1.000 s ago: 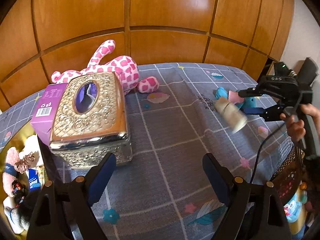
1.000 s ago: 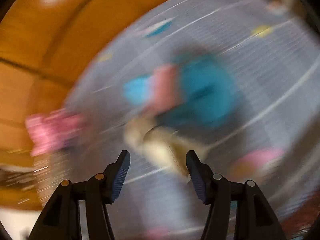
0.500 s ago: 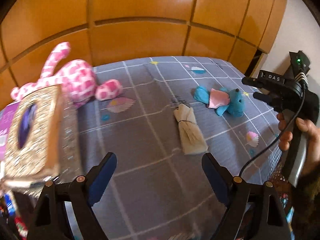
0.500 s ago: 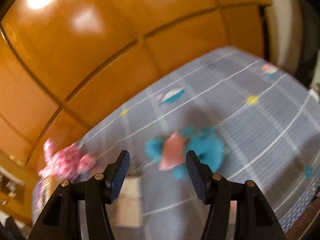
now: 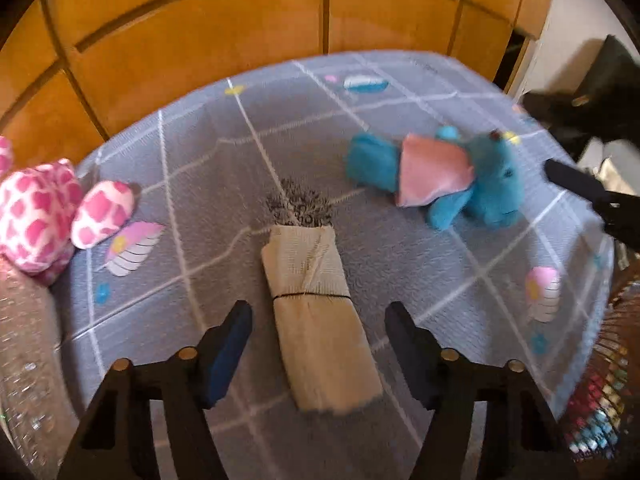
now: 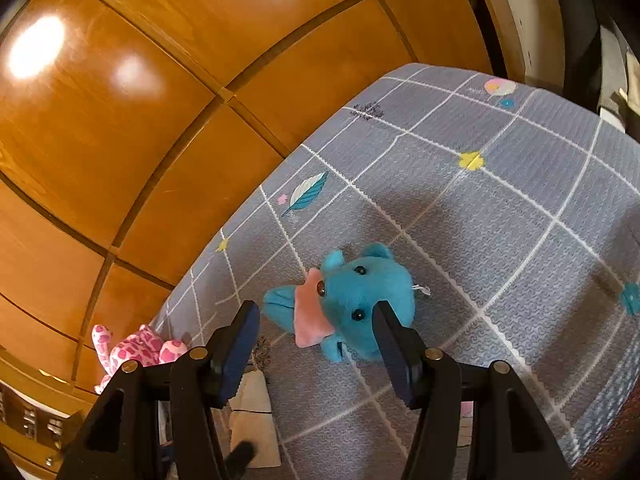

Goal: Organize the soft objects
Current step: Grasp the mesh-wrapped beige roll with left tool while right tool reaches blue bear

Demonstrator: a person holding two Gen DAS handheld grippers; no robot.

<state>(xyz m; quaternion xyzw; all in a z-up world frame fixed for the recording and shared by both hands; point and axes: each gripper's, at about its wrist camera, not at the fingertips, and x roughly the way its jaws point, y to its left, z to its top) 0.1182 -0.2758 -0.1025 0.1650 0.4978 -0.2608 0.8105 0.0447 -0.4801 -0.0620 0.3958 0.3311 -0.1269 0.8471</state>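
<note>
Left gripper (image 5: 318, 344) closing — fingers (image 5: 230, 354) straddle, untouching, beige roll (image 5: 320, 320).

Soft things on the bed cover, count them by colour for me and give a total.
Pink and white: 1, the spotted plush toy
Blue: 1, the plush elephant with pink ears
Beige: 1, the rolled cloth bundle
Total: 3

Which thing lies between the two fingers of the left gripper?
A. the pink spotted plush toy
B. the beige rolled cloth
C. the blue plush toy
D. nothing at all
B: in the left wrist view the beige rolled cloth lies on the grey mat between the fingers of the left gripper, whose jaws have just been closing but do not yet press on it.
</note>
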